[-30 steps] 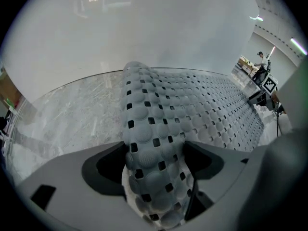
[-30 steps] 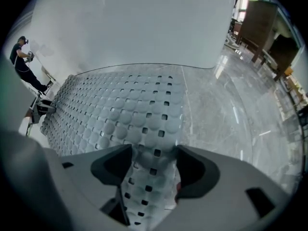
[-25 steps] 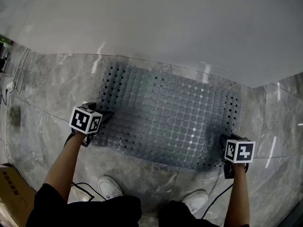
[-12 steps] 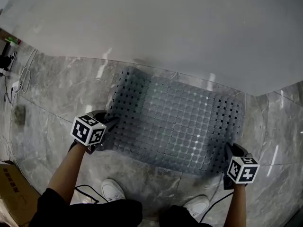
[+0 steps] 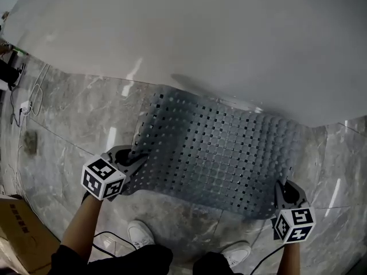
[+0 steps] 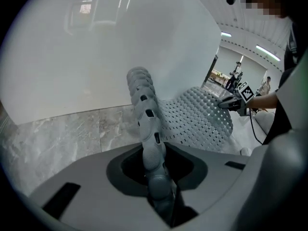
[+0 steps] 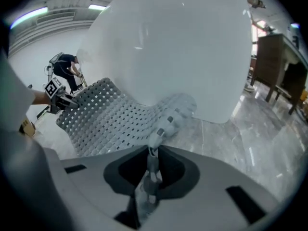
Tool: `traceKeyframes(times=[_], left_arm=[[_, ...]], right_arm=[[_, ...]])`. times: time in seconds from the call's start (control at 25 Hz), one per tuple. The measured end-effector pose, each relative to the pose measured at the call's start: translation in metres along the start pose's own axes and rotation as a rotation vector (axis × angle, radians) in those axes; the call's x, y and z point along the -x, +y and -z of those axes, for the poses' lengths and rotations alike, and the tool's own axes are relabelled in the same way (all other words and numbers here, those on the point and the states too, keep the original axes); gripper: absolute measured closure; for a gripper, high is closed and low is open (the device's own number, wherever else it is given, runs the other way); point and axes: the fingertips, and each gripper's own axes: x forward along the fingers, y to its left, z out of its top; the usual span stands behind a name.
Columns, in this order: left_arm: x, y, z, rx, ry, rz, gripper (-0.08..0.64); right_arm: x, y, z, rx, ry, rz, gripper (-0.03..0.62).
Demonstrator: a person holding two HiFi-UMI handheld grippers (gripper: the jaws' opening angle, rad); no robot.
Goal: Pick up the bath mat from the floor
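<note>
The grey perforated bath mat point(image 5: 218, 150) lies on the marble floor against the white tub, its near edge raised and sagging between my two grippers. My left gripper point(image 5: 136, 162) is shut on the near left corner; in the left gripper view the mat's edge point(image 6: 144, 109) runs up out of the pinched jaws point(image 6: 159, 179). My right gripper point(image 5: 281, 193) is shut on the near right corner, and the mat point(image 7: 110, 117) spreads away from its jaws point(image 7: 150, 177). Both pairs of jaws have just been closing, with the mat's edge between them.
The white bathtub wall point(image 5: 200, 44) rises just behind the mat. A cardboard box point(image 5: 16, 234) and cables point(image 5: 23, 102) lie at the left. The person's white shoes point(image 5: 139, 232) stand close below the mat. Dark wooden furniture point(image 7: 274, 57) stands at the right.
Both grippers closed on the mat's near corners and rose. The near edge came off the floor and the mat now curves upward toward me.
</note>
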Motion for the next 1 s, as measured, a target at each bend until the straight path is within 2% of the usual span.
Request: traceKeyframes(times=[0.08, 0.32, 0.44, 0.6, 0.8, 1.0], left_arm=[[0.01, -0.008, -0.013, 0.006, -0.028, -0.02, 0.463], [0.053, -0.042, -0.056, 0.084, -0.055, -0.064, 0.471], [0.105, -0.07, -0.092, 0.124, -0.074, -0.056, 0.472], [0.19, -0.104, -0.143, 0.137, -0.102, -0.053, 0.472], [0.237, -0.137, -0.185, 0.174, -0.138, -0.099, 0.477], [0.317, -0.172, -0.249, 0.179, -0.199, -0.084, 0.479]], right_arm=[[0.013, 0.005, -0.02, 0.028, -0.027, -0.002, 0.522], [0.072, 0.02, -0.055, -0.008, -0.048, -0.01, 0.522], [0.135, 0.029, -0.089, -0.027, -0.051, -0.005, 0.522], [0.229, 0.045, -0.142, -0.003, -0.067, 0.006, 0.522], [0.281, 0.027, -0.167, -0.036, -0.084, 0.003, 0.523], [0.374, 0.043, -0.232, -0.021, -0.138, 0.016, 0.523]])
